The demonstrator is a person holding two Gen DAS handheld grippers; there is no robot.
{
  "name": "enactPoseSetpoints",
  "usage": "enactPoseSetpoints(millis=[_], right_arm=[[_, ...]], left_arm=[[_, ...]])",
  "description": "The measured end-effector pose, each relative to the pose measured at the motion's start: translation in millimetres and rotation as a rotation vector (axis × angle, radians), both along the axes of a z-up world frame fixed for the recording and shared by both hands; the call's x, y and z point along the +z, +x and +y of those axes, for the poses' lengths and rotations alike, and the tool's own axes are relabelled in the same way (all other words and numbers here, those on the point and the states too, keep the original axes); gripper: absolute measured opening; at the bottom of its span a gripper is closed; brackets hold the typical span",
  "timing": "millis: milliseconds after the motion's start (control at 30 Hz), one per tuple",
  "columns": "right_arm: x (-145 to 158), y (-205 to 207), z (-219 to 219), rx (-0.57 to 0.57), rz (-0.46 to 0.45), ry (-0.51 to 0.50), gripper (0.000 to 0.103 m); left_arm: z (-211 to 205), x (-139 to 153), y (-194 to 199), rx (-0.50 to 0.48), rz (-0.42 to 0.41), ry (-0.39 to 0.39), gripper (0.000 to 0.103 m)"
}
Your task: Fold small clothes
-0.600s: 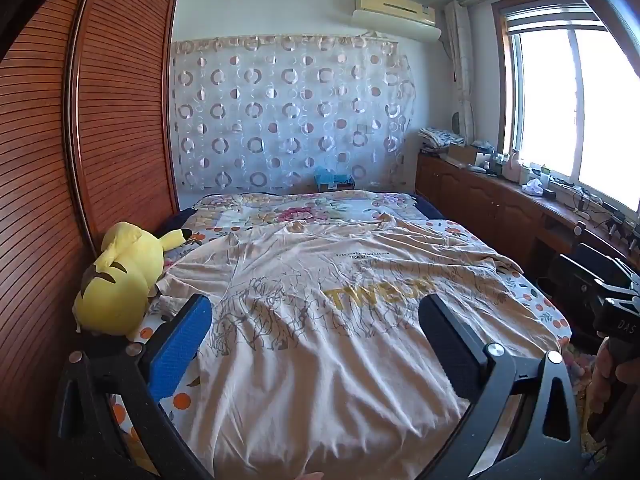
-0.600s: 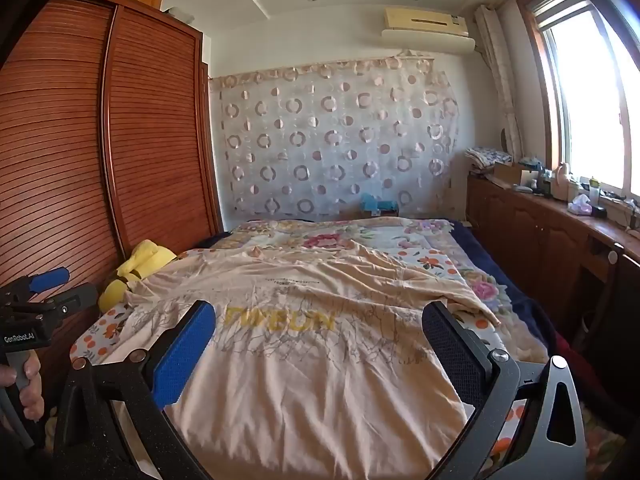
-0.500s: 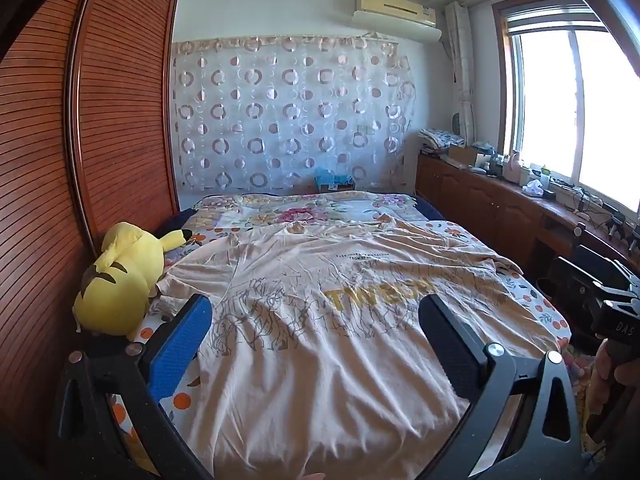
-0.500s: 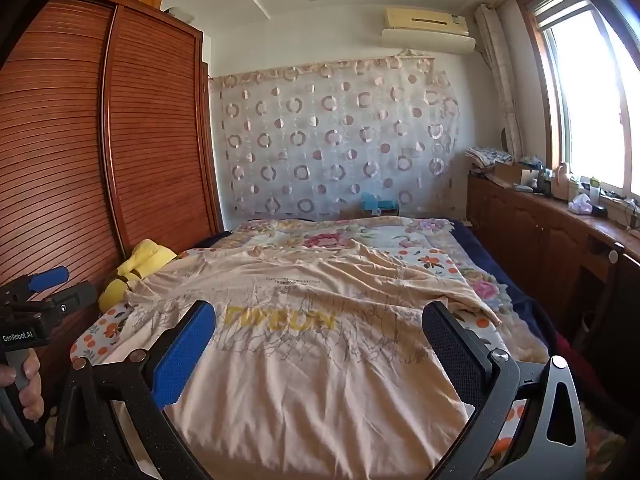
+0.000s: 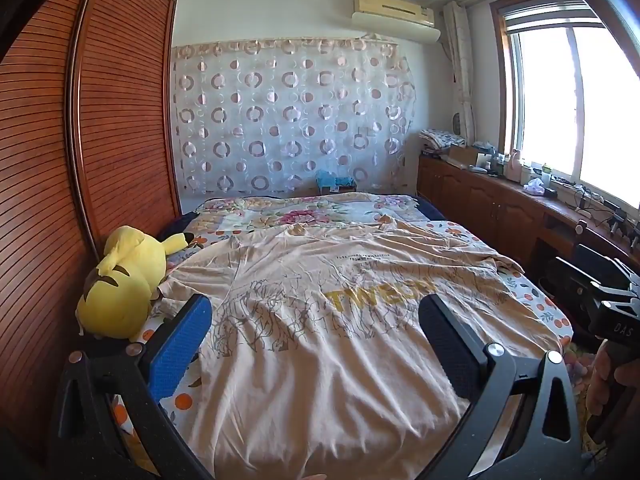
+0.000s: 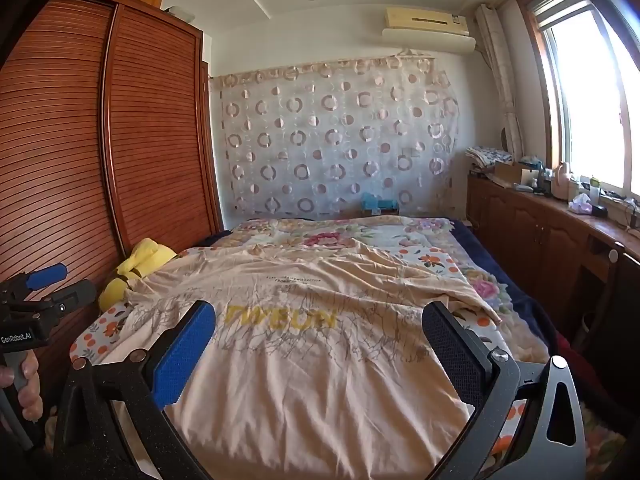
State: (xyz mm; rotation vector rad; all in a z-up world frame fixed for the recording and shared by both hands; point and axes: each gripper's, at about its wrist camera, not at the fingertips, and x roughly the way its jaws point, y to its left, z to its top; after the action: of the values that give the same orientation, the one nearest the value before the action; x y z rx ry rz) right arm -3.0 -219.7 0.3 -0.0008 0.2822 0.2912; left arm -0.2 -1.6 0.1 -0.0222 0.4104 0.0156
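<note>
Shirt (image 5: pixel 320 320) lies spread flat and unfolded on the bed (image 5: pixel 460 228), collar toward 12 o'clock, a plush (image 5: pixel 120 280) at its 9 o'clock. Left gripper (image 5: pixel 316 344) and right gripper (image 6: pixel 320 352) hover wide apart, empty; all folding seems left.

The peach T-shirt (image 5: pixel 320 344) spread on the bed carries large yellow letters reading "TWEUN"; the small dark lines above them are too fine to read. The left gripper (image 6: pixel 28 320) body reads "GenRobot.AI"; the right gripper (image 5: pixel 616 320) body shows "DAS".
</note>
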Motion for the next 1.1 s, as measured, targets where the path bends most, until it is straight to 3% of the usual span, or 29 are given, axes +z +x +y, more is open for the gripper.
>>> enactPoseSetpoints(millis=[1100], right_arm=[[1.7, -2.6, 0.9, 0.0, -0.005, 0.002, 0.103]], left_arm=[[-1.4, 5.7, -6.7, 0.001, -0.004, 0.006, 0.103]])
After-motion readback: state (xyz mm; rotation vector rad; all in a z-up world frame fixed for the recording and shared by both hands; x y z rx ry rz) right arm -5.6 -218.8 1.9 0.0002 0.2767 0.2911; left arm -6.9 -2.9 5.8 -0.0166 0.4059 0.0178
